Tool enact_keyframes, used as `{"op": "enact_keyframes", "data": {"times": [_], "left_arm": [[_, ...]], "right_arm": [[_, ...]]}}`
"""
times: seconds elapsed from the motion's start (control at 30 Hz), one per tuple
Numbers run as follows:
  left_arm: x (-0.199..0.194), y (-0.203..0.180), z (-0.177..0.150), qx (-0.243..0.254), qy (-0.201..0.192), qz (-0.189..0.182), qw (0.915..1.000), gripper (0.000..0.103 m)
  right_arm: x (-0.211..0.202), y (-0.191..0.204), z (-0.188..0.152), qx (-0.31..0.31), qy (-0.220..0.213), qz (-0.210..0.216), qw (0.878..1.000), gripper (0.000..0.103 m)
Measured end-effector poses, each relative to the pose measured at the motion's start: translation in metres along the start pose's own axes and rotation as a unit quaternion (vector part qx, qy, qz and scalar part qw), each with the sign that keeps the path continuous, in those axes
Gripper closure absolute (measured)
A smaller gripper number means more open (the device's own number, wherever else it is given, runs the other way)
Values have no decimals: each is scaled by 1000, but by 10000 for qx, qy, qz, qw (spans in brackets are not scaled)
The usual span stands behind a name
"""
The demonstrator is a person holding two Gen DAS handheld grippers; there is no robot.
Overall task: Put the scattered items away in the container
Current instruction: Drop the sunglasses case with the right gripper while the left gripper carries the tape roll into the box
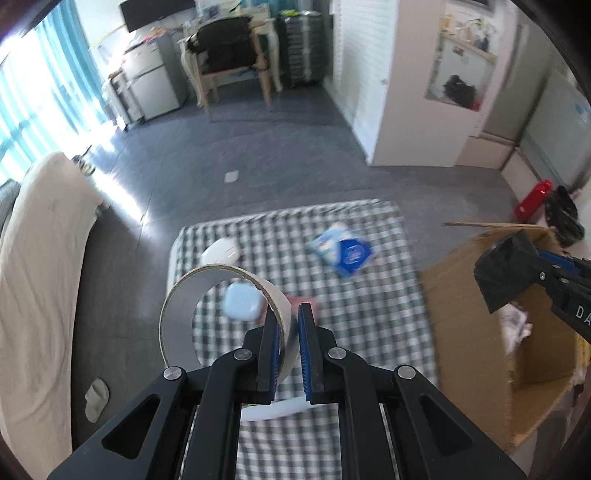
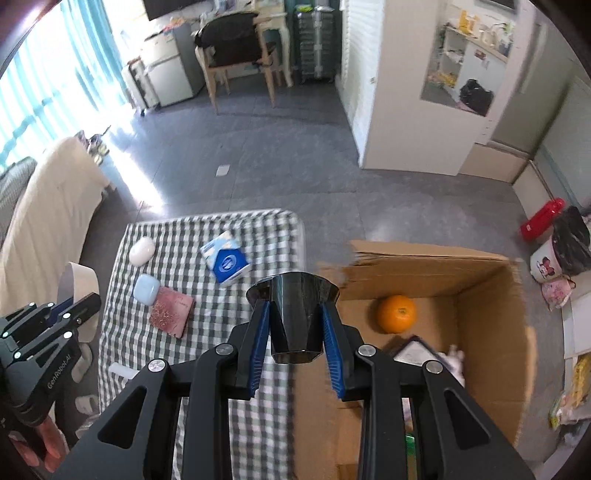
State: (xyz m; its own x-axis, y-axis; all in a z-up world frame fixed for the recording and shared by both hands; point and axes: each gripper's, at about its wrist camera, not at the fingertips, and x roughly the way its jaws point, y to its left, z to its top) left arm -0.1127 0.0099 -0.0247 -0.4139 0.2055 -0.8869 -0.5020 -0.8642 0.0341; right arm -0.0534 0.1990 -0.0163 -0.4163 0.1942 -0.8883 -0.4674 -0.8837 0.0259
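Both wrist views high, angled down, sharing checked cloth [image 1: 332, 295]

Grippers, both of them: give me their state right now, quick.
Left gripper: closed on the tape roll, fingers pinching its wall.
Right gripper: closed on the black faceted cup, held upright beside the cardboard box.

Across the grey floor [image 2: 295, 177] we see a wooden chair [image 2: 240, 48] with a dark seat drawn up to a pale desk [image 1: 266, 29]. Beside it stands a small grey fridge [image 1: 155, 81]. Teal curtains [image 1: 44, 92] glow at the left, above a cream-covered sofa [image 1: 40, 277]. A red bottle [image 2: 541, 218] lies by the white cabinet [image 2: 399, 92].
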Motion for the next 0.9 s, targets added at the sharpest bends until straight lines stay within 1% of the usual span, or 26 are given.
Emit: {"op": "enact_keyframes", "data": {"times": [0.07, 0.2, 0.3, 0.37, 0.47, 0.57, 0.67, 0.73, 0.77, 0.8, 0.83, 0.87, 0.9], "left_arm": [[-11, -24, 4, 127, -47, -153, 9998, 93], [-28, -86, 10, 483, -159, -458, 9977, 93], [-36, -128, 13, 684, -178, -747, 9947, 93], [-38, -158, 12, 887, -205, -858, 9921, 93], [-33, -202, 5, 1151, -150, -1005, 9882, 93], [-19, -233, -5, 1302, 4, -1090, 9855, 93], [-1, -256, -15, 1385, 182, -1095, 9841, 93], [8, -264, -20, 1390, 274, -1076, 9841, 93], [13, -269, -23, 1407, 317, -1067, 9838, 90], [14, -273, -26, 1429, 346, -1052, 9835, 85], [16, -277, -29, 1460, 373, -1022, 9833, 80], [19, -280, -30, 1485, 387, -951, 9836, 59], [20, -281, -32, 1480, 375, -831, 9848, 37]], "right_arm": [[-15, -18, -2, 81, -101, -79, 9999, 75], [-39, -65, -11, 349, -187, -264, 9989, 75], [-48, -97, -24, 529, -149, -401, 9977, 75], [-49, -122, -37, 713, -66, -478, 9963, 75], [-47, -156, -57, 1016, 59, -534, 9934, 75], [-38, -182, -76, 1223, 225, -597, 9904, 75], [-24, -197, -90, 1333, 402, -610, 9884, 75], [-13, -207, -98, 1394, 555, -555, 9871, 75], [-10, -211, -101, 1422, 610, -480, 9868, 71], [-8, -213, -104, 1454, 640, -406, 9865, 65], [-8, -216, -106, 1491, 621, -371, 9862, 44], [-9, -218, -107, 1506, 564, -387, 9862, 31], [-12, -220, -108, 1483, 505, -477, 9865, 32]]}}
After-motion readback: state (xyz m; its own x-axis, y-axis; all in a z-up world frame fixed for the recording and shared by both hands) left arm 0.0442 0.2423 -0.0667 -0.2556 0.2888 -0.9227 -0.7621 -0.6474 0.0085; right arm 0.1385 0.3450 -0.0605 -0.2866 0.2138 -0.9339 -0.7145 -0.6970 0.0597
